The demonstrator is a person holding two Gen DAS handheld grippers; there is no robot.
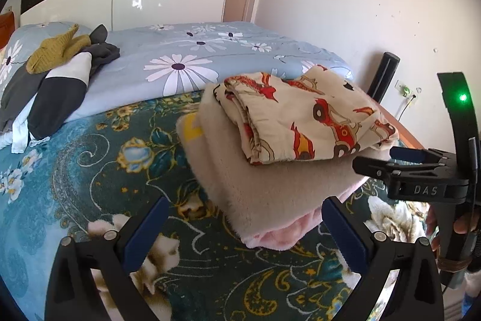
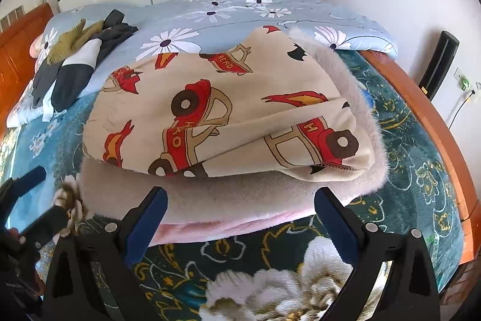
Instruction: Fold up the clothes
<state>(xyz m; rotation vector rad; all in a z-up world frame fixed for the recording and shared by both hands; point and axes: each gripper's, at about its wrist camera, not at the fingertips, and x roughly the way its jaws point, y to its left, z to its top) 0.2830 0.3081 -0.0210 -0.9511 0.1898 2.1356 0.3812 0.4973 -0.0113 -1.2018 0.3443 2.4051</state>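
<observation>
A folded cream garment with red car prints (image 1: 306, 116) (image 2: 228, 116) lies on top of a folded beige fleece piece (image 1: 264, 179) (image 2: 210, 197), which rests on a pink layer (image 1: 279, 236) (image 2: 216, 226). The stack sits on a green floral blanket (image 1: 120, 164) (image 2: 415, 146). My left gripper (image 1: 245, 226) is open and empty, just in front of the stack's near corner. My right gripper (image 2: 240, 215) is open and empty at the stack's front edge; it also shows in the left wrist view (image 1: 387, 161). The left gripper shows at the left edge of the right wrist view (image 2: 30, 200).
A heap of unfolded clothes, mustard knit (image 1: 57, 50) (image 2: 72, 39) and dark grey pieces (image 1: 60, 98) (image 2: 72, 80), lies at the far left on a blue daisy quilt (image 1: 192, 56) (image 2: 240, 11). A wooden bed rim (image 2: 433, 125) runs along the right. A wardrobe and wall stand behind.
</observation>
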